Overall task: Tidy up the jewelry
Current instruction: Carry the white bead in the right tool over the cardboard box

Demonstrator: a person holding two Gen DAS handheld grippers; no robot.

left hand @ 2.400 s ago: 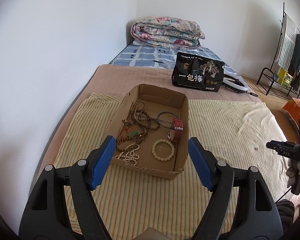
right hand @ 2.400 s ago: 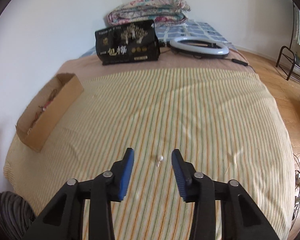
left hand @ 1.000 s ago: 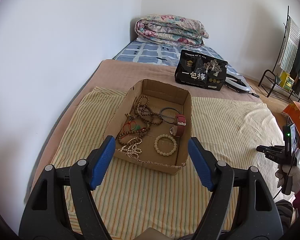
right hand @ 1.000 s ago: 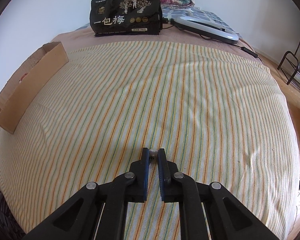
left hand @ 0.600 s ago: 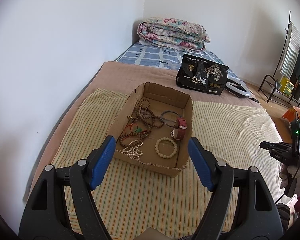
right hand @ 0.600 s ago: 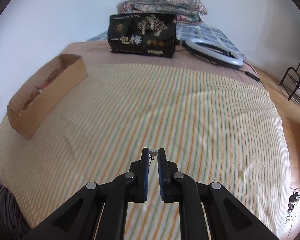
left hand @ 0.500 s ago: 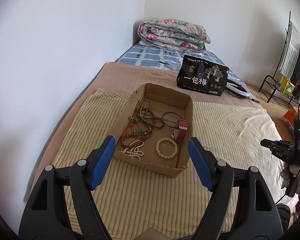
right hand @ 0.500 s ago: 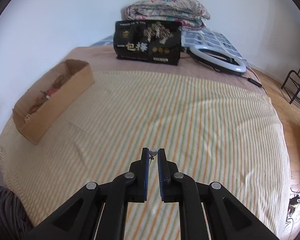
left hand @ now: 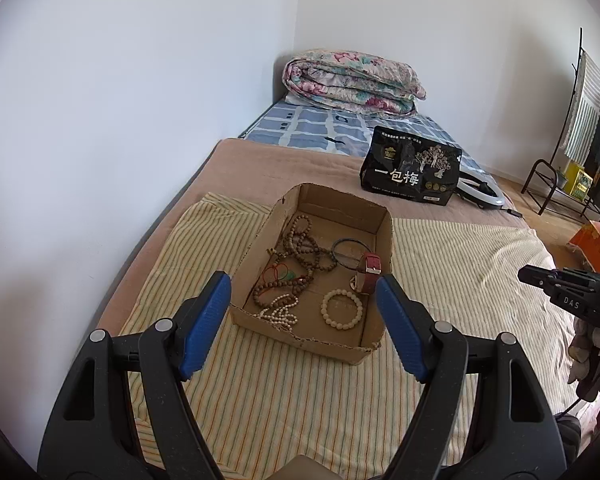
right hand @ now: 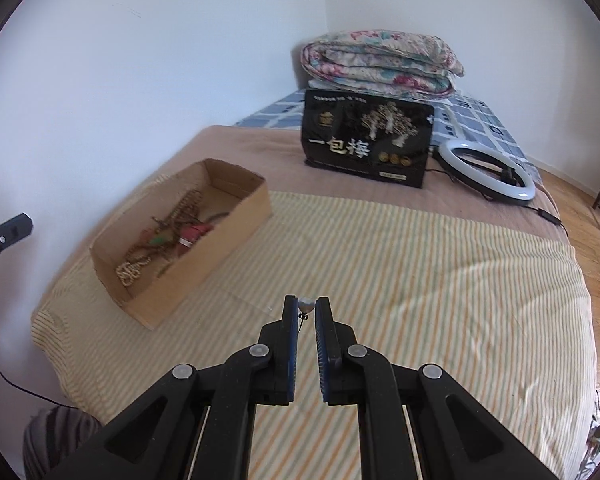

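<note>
Matt cardboard box (left hand: 342, 350), woven striped cloth (right hand: 420, 264)

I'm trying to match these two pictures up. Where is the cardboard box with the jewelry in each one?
Left wrist view: the cardboard box sits centre, on the striped cloth, framed by the open left gripper.
Right wrist view: the cardboard box lies left of centre, seen from its side.
Shared landmark: the black bag with gold trees, behind the box.

Yellow-striped sheet (right hand: 420, 280) over a tan blanket (right hand: 260, 148); brown cardboard box (left hand: 332, 344); black bag (right hand: 366, 144) with gold trees; floral quilt (left hand: 352, 80); red watch strap (left hand: 370, 272); blue-padded claws, black-framed.
</note>
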